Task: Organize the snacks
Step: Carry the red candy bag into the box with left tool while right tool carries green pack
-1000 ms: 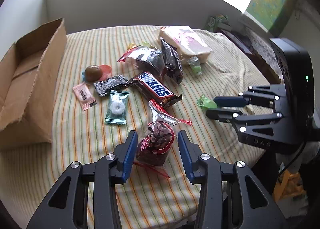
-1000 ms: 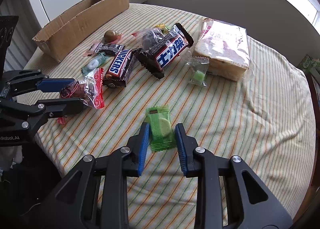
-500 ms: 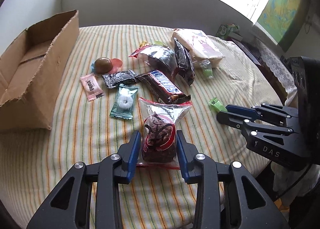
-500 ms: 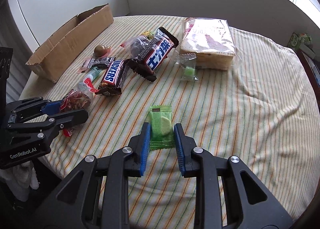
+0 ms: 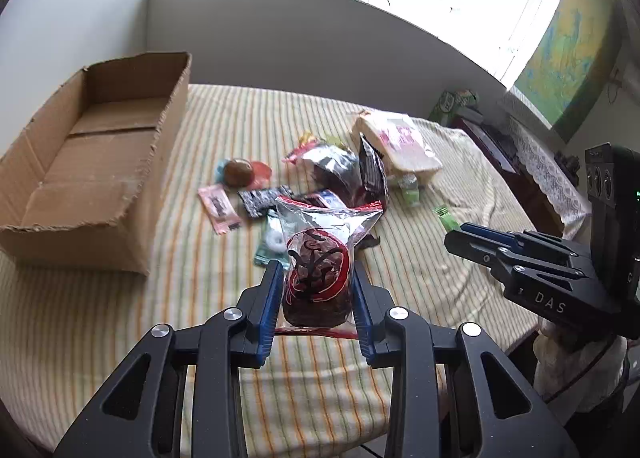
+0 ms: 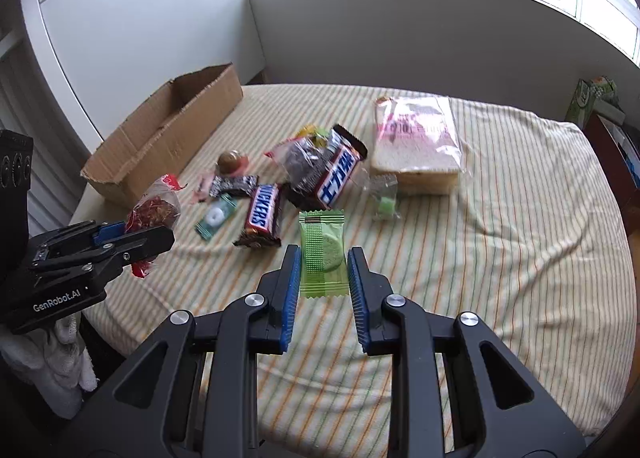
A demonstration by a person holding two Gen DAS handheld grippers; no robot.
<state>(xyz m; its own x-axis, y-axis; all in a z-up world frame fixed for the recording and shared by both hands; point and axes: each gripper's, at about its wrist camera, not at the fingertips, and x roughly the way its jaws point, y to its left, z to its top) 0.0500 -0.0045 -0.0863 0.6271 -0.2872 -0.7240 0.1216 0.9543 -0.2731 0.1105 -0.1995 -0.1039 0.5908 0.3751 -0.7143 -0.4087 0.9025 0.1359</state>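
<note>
My left gripper is shut on a clear bag with red print and a dark snack, held above the striped cloth. In the right wrist view the same bag sticks out of the left gripper at the left. Raised a little off the cloth, a green packet is held by my right gripper, which is shut on it. An open cardboard box lies at the far left and looks empty.
Loose snacks lie mid-table: a Snickers bar, a second bar, a mint packet, a brown sweet, a wrapped bread pack. The striped cloth covers a round table whose near edge runs below both grippers.
The left jaws closed on the red-printed bag and lifted it off the cloth. The right gripper rose with the green packet. Both views tilted up, showing more of the window and box.
</note>
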